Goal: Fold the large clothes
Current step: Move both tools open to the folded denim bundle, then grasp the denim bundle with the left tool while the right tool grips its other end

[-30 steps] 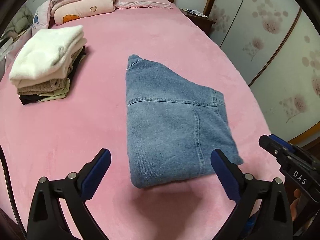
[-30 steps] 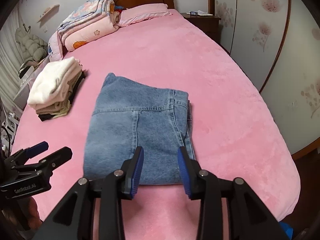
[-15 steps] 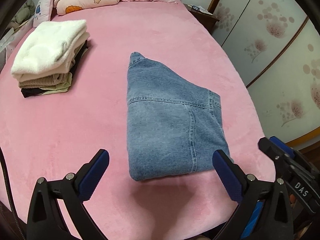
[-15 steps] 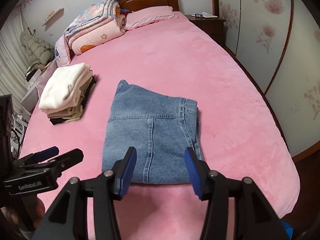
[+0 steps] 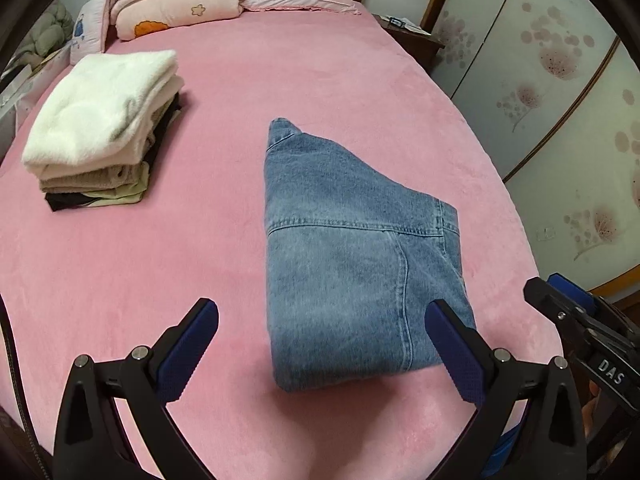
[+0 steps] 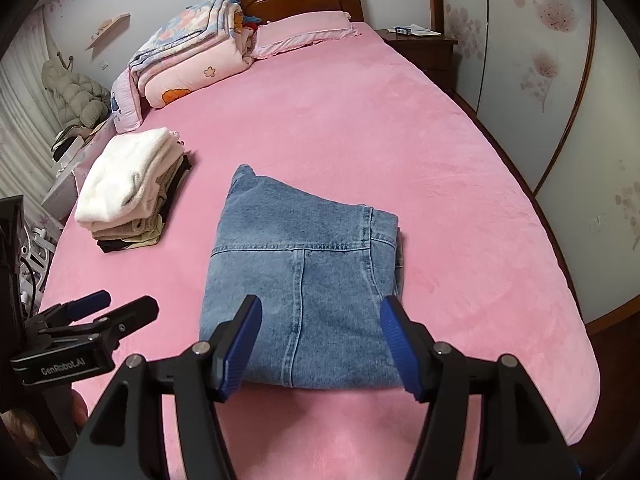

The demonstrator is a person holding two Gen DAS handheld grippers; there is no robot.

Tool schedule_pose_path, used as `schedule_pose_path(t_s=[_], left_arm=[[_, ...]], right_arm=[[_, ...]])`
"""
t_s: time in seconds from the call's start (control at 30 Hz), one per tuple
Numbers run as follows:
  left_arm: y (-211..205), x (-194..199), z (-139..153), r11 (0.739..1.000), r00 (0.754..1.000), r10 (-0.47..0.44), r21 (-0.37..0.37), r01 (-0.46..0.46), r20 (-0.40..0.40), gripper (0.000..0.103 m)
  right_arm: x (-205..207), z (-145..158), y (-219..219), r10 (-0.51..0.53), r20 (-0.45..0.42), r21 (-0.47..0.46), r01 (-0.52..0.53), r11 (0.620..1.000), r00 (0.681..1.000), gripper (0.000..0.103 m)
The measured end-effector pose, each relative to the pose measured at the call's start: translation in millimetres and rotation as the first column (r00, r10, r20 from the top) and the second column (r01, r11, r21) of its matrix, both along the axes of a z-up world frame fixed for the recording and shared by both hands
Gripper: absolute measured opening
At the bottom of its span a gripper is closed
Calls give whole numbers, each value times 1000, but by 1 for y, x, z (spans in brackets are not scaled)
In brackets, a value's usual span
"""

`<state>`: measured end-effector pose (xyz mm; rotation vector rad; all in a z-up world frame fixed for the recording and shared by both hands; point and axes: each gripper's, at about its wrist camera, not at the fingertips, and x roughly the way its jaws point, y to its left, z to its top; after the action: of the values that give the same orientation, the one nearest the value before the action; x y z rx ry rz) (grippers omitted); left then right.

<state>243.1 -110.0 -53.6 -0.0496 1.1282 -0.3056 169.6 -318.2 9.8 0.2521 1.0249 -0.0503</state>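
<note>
Opening wider, the right tongs (image 6: 320,340) hang empty above the near edge of the folded jeans (image 6: 304,280), pads clear of the denim; left tongs (image 5: 320,352) spread and empty too. Versus a second ago both have backed up and off, jeans untouched mid-bed (image 6: 360,120). Fold looks finished, probably headed for the clothes stack (image 5: 100,128).

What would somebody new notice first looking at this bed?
The folded blue jeans in the middle of the pink bed, released, with both grippers' jaws apart in front of them and the right ones opening. Then the stack of folded clothes topped in white to their left, and the rolled quilt by the headboard.
</note>
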Motion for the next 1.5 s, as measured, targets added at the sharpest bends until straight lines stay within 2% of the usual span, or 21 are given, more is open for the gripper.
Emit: schedule_pose_path(t_s=[0.23, 0.33, 0.5, 0.6, 0.77, 1.0, 1.23, 1.43, 1.5], left_arm=[[-1, 37, -33, 1000, 1000, -2, -14, 2, -23, 103], [-1, 57, -62, 998, 996, -37, -61, 32, -79, 103], [-4, 77, -103, 995, 991, -77, -74, 70, -109, 103], [1, 88, -130, 988, 982, -77, -145, 52, -172, 103], [4, 94, -157, 980, 971, -74, -196, 29, -228, 103], [0, 94, -181, 973, 963, -81, -229, 21, -255, 103], [-6, 96, -188, 969, 961, -96, -245, 31, -259, 103], [-8, 99, -194, 961, 953, -118, -275, 38, -280, 103], [-8, 100, -197, 956, 949, -128, -290, 40, -288, 103]], right_arm=[[27, -36, -20, 22, -24, -1, -22, 1000, 999, 62], [40, -68, -33, 53, -65, 61, -49, 997, 997, 62], [56, -123, -54, 78, -120, 136, -62, 989, 990, 62], [62, -150, -68, 58, -159, 174, -30, 984, 986, 62], [66, -183, -86, 57, -181, 295, -1, 955, 982, 62], [72, -203, -94, 63, -183, 378, 11, 926, 981, 67], [81, -209, -96, 78, -181, 400, 1, 917, 980, 71], [88, -215, -94, 92, -187, 417, -6, 909, 978, 78], [91, -217, -91, 110, -186, 417, -23, 909, 976, 83]])
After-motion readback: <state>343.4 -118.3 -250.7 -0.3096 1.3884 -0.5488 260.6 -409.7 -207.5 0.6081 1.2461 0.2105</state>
